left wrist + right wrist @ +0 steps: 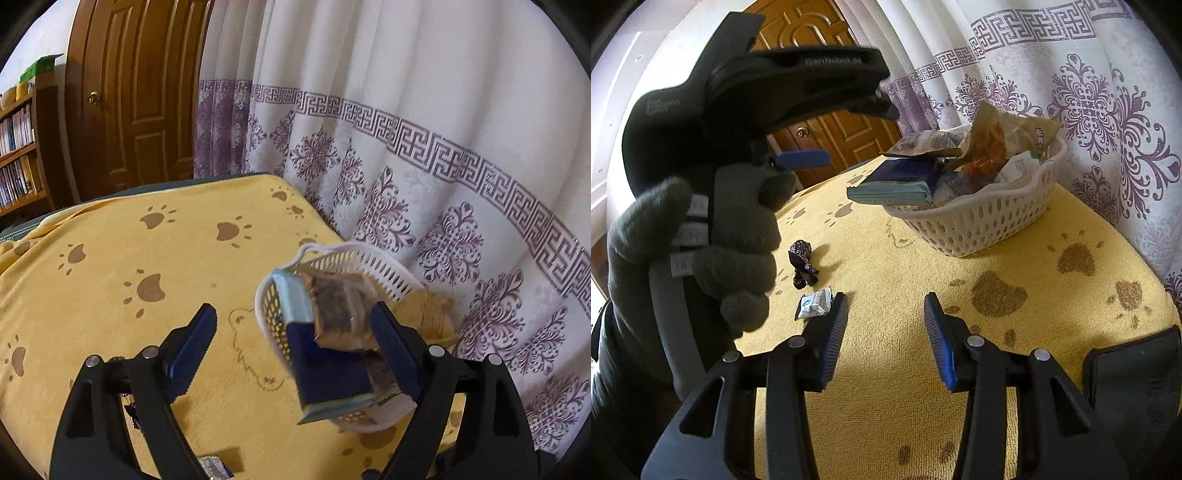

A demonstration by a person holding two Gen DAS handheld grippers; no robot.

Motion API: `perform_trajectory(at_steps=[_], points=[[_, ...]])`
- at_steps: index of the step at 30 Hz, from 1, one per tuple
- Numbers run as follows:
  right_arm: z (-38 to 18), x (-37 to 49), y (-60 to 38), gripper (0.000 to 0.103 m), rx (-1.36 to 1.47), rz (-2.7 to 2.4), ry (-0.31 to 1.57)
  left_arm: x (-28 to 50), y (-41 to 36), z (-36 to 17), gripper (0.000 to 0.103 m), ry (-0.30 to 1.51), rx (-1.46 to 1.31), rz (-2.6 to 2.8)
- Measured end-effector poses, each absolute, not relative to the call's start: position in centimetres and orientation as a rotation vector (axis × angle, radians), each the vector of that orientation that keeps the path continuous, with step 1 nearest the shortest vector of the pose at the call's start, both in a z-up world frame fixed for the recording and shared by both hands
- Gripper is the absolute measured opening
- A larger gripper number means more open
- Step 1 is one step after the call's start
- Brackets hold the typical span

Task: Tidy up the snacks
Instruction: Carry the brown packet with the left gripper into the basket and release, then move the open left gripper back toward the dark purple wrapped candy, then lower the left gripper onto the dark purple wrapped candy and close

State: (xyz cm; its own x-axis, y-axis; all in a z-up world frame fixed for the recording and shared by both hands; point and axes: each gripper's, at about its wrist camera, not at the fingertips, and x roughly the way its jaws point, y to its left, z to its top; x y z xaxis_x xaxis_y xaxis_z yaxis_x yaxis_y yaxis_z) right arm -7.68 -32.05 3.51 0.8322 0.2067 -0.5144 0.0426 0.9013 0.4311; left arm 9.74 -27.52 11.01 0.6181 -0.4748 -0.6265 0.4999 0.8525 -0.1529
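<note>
The left gripper (295,354) stands wide open, empty, beside the white basket (990,218) on the yellow cloth (886,369). The blue box (897,181) overhangs the basket rim. The right gripper (886,332) hovers partly open, holding nothing. Two wrapped candies (812,302) lie on the cloth.

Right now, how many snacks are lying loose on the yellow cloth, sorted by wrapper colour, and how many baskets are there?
Dark purple wrapped candy: 1
Silver-white wrapped candy: 1
White basket: 1
Total: 3
</note>
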Motion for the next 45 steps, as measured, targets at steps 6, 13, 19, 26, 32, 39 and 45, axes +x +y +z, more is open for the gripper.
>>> perform_trajectory(at_steps=[6, 13, 19, 26, 32, 39, 45], points=[[3.5, -7.8, -32.2, 0.044, 0.448, 0.087, 0.585, 10.6, -27.3, 9.6, 0.084, 0.738, 0.067, -0.487], [3.5, -7.9, -32.1, 0.044, 0.443, 0.079, 0.589, 12.0, -27.8, 8.4, 0.085, 0.756, 0.091, -0.439], [3.4, -7.8, -31.9, 0.044, 0.435, 0.071, 0.596, 12.3, -28.1, 8.7, 0.085, 0.759, 0.099, -0.453], [3.4, -7.8, -31.7, 0.046, 0.418, 0.063, 0.602, 12.0, -25.3, 9.5, 0.085, 0.756, 0.032, -0.459], [3.4, -7.6, -31.6, 0.046, 0.404, 0.052, 0.61, 12.2, -21.2, 10.7, 0.085, 0.731, -0.03, -0.426], [3.3, -7.4, -31.2, 0.046, 0.382, 0.032, 0.627, 12.5, -15.9, 10.5, 0.085, 0.724, -0.071, -0.326], [3.3, -7.2, -30.7, 0.046, 0.353, 0.011, 0.644, 12.6, -12.5, 9.4, 0.085, 0.747, -0.119, -0.284]])
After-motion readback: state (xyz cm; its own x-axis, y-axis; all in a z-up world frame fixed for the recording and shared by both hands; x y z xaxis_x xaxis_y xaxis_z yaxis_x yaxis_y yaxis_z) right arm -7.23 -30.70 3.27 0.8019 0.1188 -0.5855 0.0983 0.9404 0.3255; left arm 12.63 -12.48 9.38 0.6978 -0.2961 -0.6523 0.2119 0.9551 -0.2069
